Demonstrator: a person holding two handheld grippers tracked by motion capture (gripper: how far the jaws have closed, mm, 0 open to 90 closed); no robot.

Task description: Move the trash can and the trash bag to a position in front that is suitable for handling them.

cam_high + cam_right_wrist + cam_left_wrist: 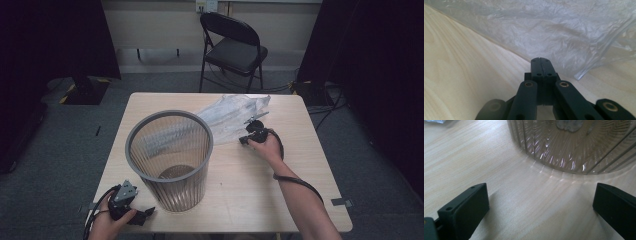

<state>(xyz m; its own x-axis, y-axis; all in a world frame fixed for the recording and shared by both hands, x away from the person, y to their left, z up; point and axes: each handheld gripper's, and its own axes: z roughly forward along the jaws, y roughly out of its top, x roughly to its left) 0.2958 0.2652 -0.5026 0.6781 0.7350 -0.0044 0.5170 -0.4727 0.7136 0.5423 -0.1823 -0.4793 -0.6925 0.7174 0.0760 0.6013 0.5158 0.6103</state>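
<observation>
Right gripper (540, 60), jaws pressed together at the plastic bag's (232, 116) near edge; whether film is pinched is unclear, so lift gently toward the bin (170, 150).

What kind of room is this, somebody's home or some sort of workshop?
Probably a makeshift recording space rather than a home. A lone light wooden table stands on grey carpet, dark curtains hang at both sides, a black folding metal chair sits by the wall, and cables trail across the floor.
</observation>
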